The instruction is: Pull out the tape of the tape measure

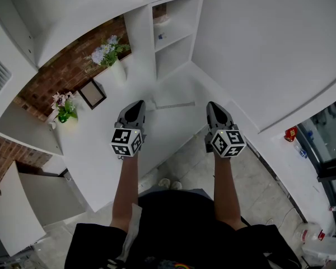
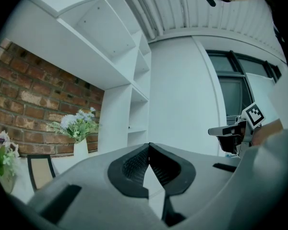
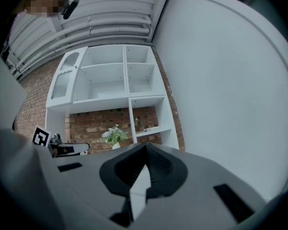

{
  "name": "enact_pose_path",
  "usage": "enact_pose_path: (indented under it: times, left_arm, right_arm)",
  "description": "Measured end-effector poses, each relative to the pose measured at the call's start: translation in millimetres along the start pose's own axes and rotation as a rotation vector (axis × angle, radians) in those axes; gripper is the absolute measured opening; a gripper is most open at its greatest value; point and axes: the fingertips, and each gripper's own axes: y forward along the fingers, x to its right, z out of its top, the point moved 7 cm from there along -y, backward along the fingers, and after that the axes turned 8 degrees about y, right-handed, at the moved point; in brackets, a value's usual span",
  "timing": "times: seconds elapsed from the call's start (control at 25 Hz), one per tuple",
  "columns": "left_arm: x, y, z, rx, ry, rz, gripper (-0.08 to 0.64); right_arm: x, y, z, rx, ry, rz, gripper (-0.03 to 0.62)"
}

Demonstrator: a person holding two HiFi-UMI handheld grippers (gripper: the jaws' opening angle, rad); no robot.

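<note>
The left tongs (image 1: 138, 106) and right tongs (image 1: 214, 107) hover side by side over the white desk (image 1: 95, 144), each with its jaws pressed together on nothing. No tape measure can be made out. A thin pale strip (image 1: 173, 104) lies just beyond and between their tips, but I cannot tell what it is. The tape measure is likely a hard, smooth case with a springy blade: clamp the case's flat sides and pinch the end hook. A vase of flowers (image 1: 109, 58) stands farther off.
</note>
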Motion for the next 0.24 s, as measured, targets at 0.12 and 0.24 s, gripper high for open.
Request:
enact_pose_path:
  times: [0.12,0.24]
  left_arm:
    - [1.6,0.0,-0.2,-0.004,0.0,-0.003,0.009]
    - [3.3,0.4,-1.3,-0.009,-0.001,-0.003,0.009]
  right_arm:
    - [2.5,-2.3,0.6,0.001,0.005,-0.003,-0.003]
    - [5.0,-4.7,0.5,0.001,0.008,-0.006,-0.003]
